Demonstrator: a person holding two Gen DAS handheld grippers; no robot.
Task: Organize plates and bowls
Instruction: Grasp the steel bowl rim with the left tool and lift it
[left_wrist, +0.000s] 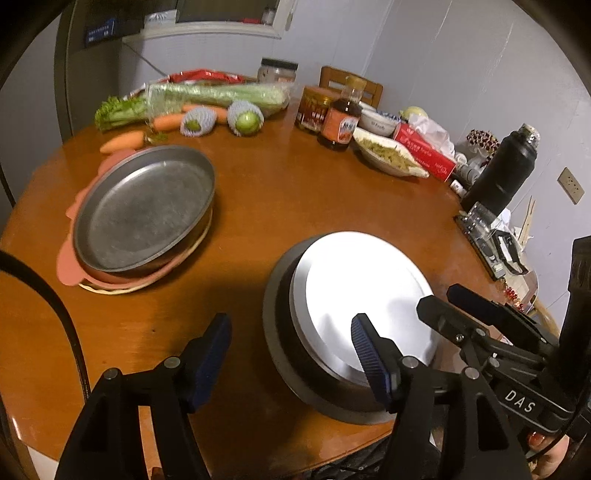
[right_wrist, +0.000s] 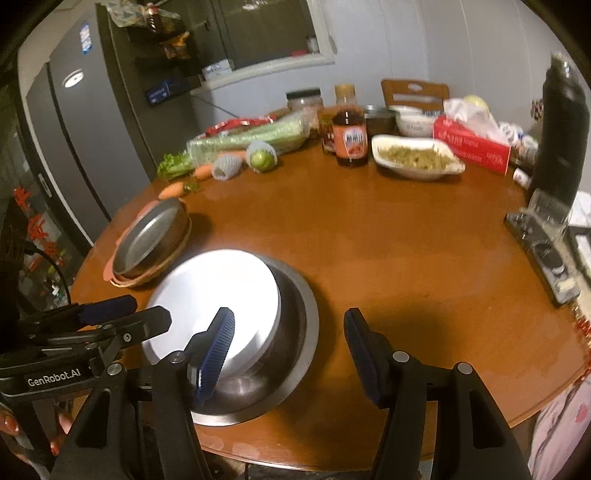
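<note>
A steel bowl lies upside down (left_wrist: 291, 354) near the table's front edge, its bright flat base (left_wrist: 354, 280) up; it also shows in the right wrist view (right_wrist: 295, 332). A metal pan (left_wrist: 144, 210) sits on a pink plate (left_wrist: 70, 258) and a woven mat at the left, also in the right wrist view (right_wrist: 151, 232). My left gripper (left_wrist: 291, 343) is open, its right finger over the bowl's near side. My right gripper (right_wrist: 290, 336) is open, its left finger over the bowl. Each gripper shows in the other's view, beside the bowl.
The round wooden table (left_wrist: 295, 184) carries celery (left_wrist: 207, 96), carrots, netted fruit, jars, a sauce bottle (left_wrist: 340, 118), a dish of food (left_wrist: 388, 155), a red tissue box (left_wrist: 428, 151), a black flask (left_wrist: 502, 170) and a scale (right_wrist: 546, 254). A fridge (right_wrist: 74, 147) stands at left.
</note>
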